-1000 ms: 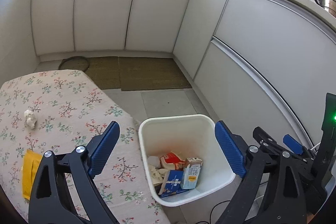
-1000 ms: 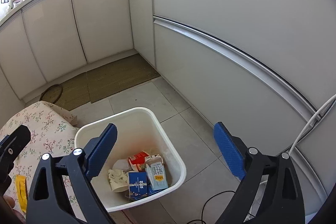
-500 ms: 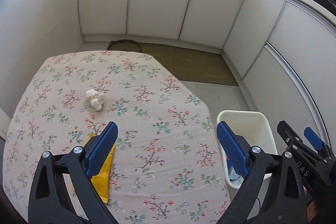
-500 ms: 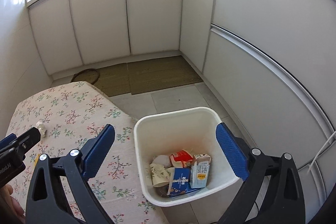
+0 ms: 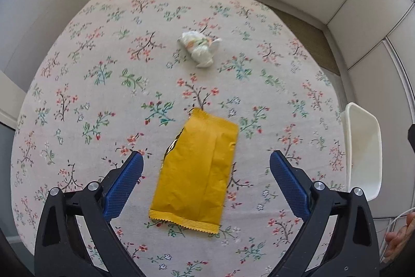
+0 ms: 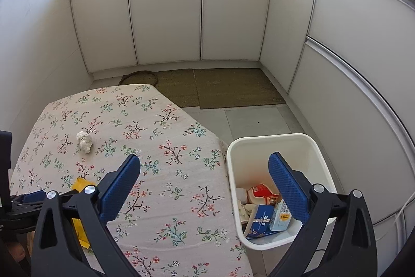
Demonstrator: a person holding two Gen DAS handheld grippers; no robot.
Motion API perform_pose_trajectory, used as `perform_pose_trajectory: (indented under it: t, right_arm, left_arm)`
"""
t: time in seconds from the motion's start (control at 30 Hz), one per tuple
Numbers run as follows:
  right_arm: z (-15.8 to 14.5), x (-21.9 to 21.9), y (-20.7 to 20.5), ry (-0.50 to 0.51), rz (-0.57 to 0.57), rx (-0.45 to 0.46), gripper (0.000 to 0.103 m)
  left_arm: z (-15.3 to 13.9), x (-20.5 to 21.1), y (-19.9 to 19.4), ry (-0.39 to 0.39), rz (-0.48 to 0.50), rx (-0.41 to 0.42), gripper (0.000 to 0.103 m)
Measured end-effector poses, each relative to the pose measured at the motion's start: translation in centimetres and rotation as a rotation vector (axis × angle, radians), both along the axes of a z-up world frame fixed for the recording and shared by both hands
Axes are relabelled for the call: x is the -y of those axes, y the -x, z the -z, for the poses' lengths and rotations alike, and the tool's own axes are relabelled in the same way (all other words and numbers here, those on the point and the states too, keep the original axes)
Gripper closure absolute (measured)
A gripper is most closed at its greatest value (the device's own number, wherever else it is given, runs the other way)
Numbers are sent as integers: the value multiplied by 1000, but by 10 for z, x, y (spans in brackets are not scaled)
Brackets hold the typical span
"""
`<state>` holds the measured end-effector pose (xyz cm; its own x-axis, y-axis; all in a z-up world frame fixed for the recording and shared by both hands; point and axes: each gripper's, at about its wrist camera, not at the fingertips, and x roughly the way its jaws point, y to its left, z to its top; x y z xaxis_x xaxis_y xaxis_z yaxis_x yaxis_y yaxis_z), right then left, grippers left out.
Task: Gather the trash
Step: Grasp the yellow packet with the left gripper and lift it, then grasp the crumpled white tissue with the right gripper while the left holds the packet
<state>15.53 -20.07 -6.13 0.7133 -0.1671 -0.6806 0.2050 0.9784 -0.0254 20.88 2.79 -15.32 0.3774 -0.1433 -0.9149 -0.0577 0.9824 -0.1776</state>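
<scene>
Trash on the flowered tablecloth (image 5: 77,100) numbered two pieces: one yellow wrapper (image 5: 197,173) and one crumpled tissue (image 5: 199,47). The left gripper (image 5: 206,183) hung over the wrapper, jaws opening, nothing pinched. The right gripper (image 6: 205,188) was opening too, empty, near one white bin (image 6: 272,140) holding several cartons.
</scene>
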Motion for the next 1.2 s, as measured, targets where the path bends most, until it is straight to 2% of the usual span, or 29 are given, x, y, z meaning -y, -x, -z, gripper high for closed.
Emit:
perform_pose_trajectory:
  t: [0.1,0.23,0.33,0.43,0.47,0.5,0.67,0.73,0.87,1.0,1.1,1.2]
  right_arm:
    - [5,-9,-5,10,-20,-18,7]
    - [10,-15,-9,3,-31,-36,7]
    - [13,-19,-14,-10,-37,-50,7]
    - [18,-23,-20,-16,-44,-70,7]
    - [21,-25,-22,-17,-48,-78,7]
    - [23,-27,-24,-17,-53,-86,7]
    - [31,-36,-33,-15,-63,-107,7]
    - [35,-40,-39,-18,-70,-116,7]
    - [44,-55,-53,-16,-131,-139,7]
    - [50,-83,-76,-23,-247,-156,7]
    - [56,-113,-97,-31,-334,-166,7]
    - [67,-152,-126,-4,-433,-192,7]
  left_arm:
    - [15,-5,-3,16,-2,-49,9]
    - [30,-5,-4,75,10,-102,9]
    - [41,3,-2,64,55,-130,12]
    - [45,11,4,-15,103,-113,26]
    - [44,14,5,-44,117,-103,36]
    - [43,14,7,-50,129,-94,42]
    - [35,-3,7,5,101,-82,63]
    - [31,-14,7,25,73,-71,67]
    - [7,-53,14,75,-30,-5,70]
    - [-49,-103,32,117,-143,138,71]
    - [-90,-117,41,142,-170,240,70]
    - [-108,-125,48,169,-177,288,70]
